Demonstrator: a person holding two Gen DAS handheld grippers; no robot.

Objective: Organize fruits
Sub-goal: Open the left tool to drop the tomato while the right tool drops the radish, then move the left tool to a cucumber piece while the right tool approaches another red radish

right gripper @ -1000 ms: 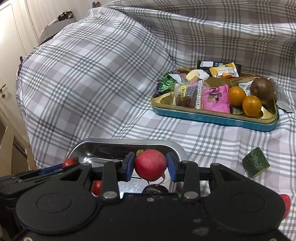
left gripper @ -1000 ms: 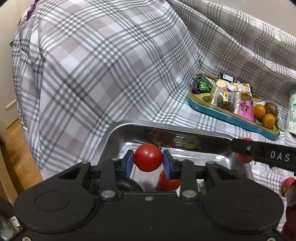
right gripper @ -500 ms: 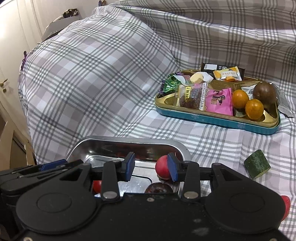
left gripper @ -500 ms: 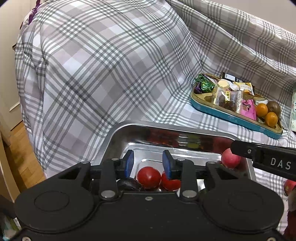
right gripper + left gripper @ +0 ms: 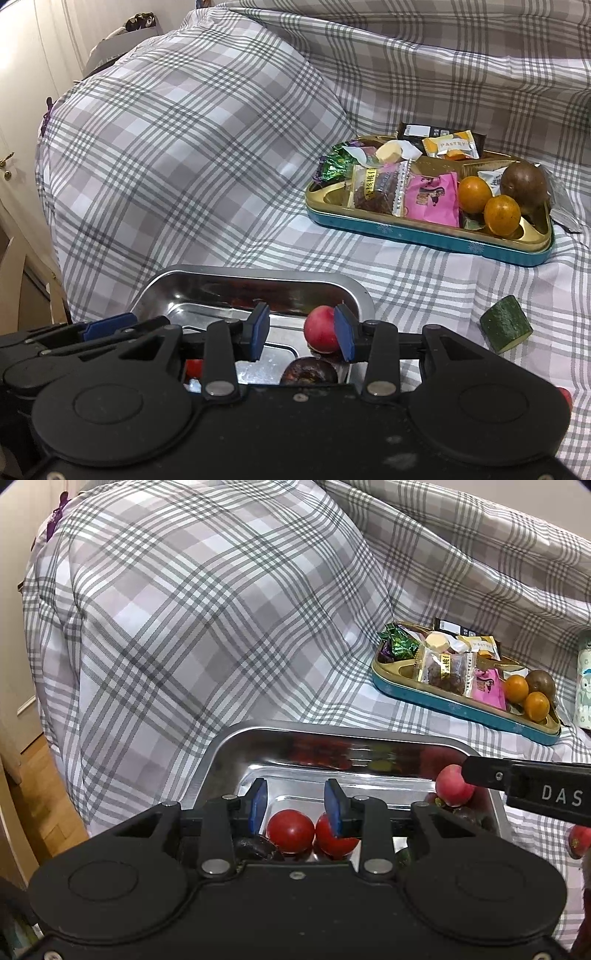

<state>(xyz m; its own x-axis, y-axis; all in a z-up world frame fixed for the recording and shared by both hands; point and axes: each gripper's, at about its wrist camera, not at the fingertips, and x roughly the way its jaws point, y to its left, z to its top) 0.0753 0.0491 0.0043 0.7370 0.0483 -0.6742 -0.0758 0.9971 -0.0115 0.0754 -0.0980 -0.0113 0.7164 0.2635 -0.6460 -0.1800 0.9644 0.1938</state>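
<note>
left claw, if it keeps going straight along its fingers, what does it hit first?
Likely the red tomato lying in the steel tray, just below the left claw; if it passes above that, the tray floor. Depth is hard to judge.

surface: grey-and-white plaid cover (image 5: 207, 620), draped in folds | floor: wood boards (image 5: 40, 797), lower left | left edge: cream door (image 5: 14, 122)

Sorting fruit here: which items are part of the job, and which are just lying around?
Job:
- steel tray
- two tomatoes
- radish
- dark fruit
- cucumber chunk

Lying about:
- snack tin
- wrapped sweets
- plaid sheet
</note>
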